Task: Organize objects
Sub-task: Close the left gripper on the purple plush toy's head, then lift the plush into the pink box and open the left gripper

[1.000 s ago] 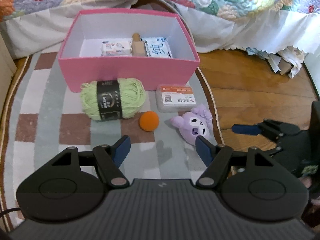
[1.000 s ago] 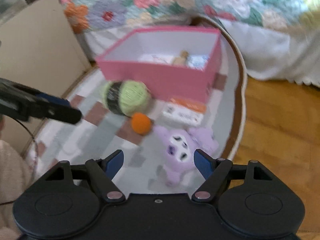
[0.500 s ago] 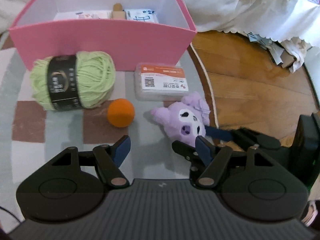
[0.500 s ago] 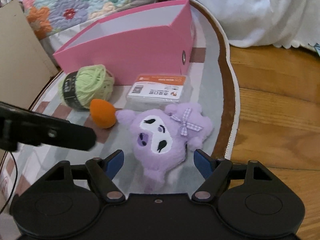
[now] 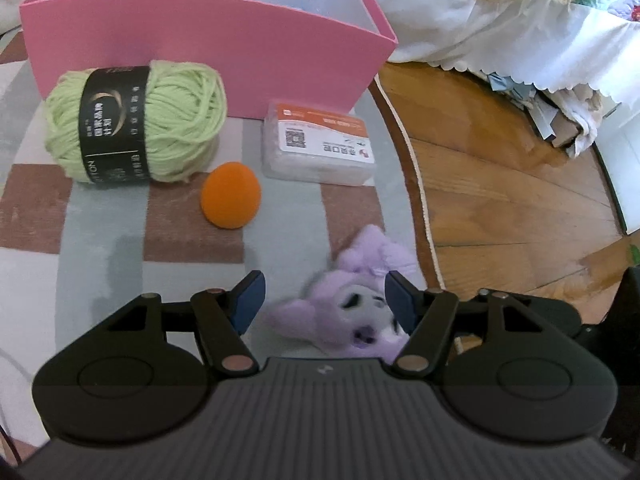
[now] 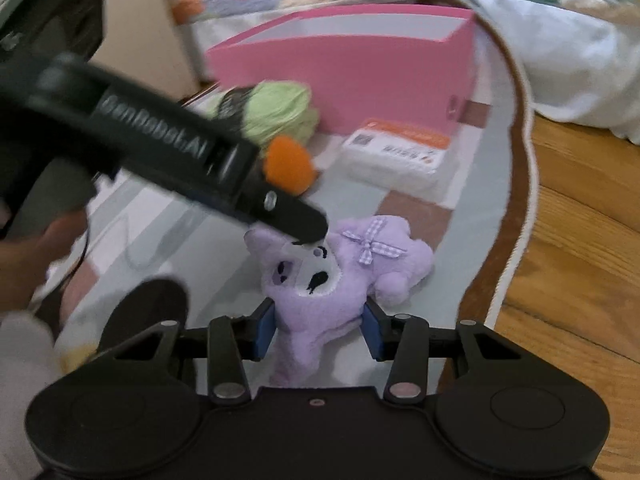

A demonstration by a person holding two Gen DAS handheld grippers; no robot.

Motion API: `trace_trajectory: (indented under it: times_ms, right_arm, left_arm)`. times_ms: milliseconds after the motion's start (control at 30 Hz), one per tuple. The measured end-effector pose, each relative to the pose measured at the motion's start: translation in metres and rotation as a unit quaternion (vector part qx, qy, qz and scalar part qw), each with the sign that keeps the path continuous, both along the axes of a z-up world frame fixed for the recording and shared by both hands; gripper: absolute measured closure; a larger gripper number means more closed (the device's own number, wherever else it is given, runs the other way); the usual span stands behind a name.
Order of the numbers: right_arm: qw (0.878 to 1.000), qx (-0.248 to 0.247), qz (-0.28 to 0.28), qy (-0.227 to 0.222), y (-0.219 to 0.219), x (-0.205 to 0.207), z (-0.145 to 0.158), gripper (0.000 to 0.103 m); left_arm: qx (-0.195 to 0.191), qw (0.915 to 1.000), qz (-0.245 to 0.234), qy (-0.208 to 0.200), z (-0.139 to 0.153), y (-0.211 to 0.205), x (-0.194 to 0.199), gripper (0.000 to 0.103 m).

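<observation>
While the plush [image 6: 320, 292] lies on the rug between our right claw [image 6: 318, 334]'s just-closed pads, gripped at its lower body, our half-open, empty left claw [image 5: 322, 300] hangs over its head.

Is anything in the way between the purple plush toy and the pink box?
Yes. The plastic packet and the orange ball lie on the rug between the purple plush toy and the pink box, and the left gripper hangs over the toy. Lifted high, the toy should clear them.
</observation>
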State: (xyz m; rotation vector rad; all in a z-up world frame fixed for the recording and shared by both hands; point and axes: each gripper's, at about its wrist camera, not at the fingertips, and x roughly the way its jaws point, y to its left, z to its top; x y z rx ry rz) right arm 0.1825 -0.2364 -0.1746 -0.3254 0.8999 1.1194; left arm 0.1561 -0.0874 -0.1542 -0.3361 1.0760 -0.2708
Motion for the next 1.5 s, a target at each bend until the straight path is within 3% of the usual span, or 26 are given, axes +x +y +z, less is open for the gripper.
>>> trace_trajectory:
  times_ms: [33,133,333,467,600,667,733,967,1167,1300,1500]
  right_arm:
    - [1.0,-0.007,0.004,-0.004,-0.001,-0.001,0.0,0.051]
    - [0.999,-0.022,-0.026,-0.023,-0.005,0.003,0.003,0.024]
    - [0.995,-0.03,-0.097,-0.001,-0.018,0.018,0.007,0.023]
    - [0.995,-0.025,-0.095,0.011,-0.021,0.012,0.005,0.023]
    - [0.994,0.009,-0.098,0.057,-0.027,0.006,0.006,0.023]
    - [0.994,0.012,-0.098,0.049,-0.025,0.002,0.008,0.023]
    - [0.994,0.012,-0.096,0.046,-0.022,0.0,0.009,0.021]
    - [0.992,-0.005,-0.121,0.042,-0.003,-0.003,0.003,0.017]
    - [0.992,-0.022,-0.119,0.017,0.008,-0.014,0.001,0.015]
    - [0.994,-0.017,-0.11,0.022,0.007,-0.022,0.011,0.015]
    - [0.996,-0.014,-0.09,-0.01,0.008,-0.039,0.043,0.019]
  left_arm:
    - [-0.002,1.0,-0.001,-0.004,-0.002,0.001,-0.002,0.038]
    - [-0.009,0.9999,-0.014,-0.004,-0.01,-0.006,-0.007,0.051]
    - [-0.025,0.9981,-0.053,0.02,-0.018,-0.02,-0.011,0.079]
    - [-0.028,0.9979,-0.051,0.03,-0.016,-0.018,-0.013,0.078]
    - [-0.024,0.9987,-0.037,0.023,-0.014,-0.014,-0.015,0.077]
    - [-0.028,0.9991,-0.024,0.021,-0.014,-0.01,-0.013,0.069]
    - [-0.046,0.9986,-0.011,0.025,-0.016,-0.006,-0.009,0.066]
    - [-0.099,0.9948,-0.002,0.024,-0.026,-0.007,-0.001,0.071]
    - [-0.104,0.9942,0.004,0.027,-0.026,-0.003,-0.008,0.072]
    - [-0.111,0.9935,0.004,0.026,-0.015,0.0,-0.016,0.072]
    - [-0.093,0.9957,0.001,0.0,0.026,0.003,-0.029,0.072]
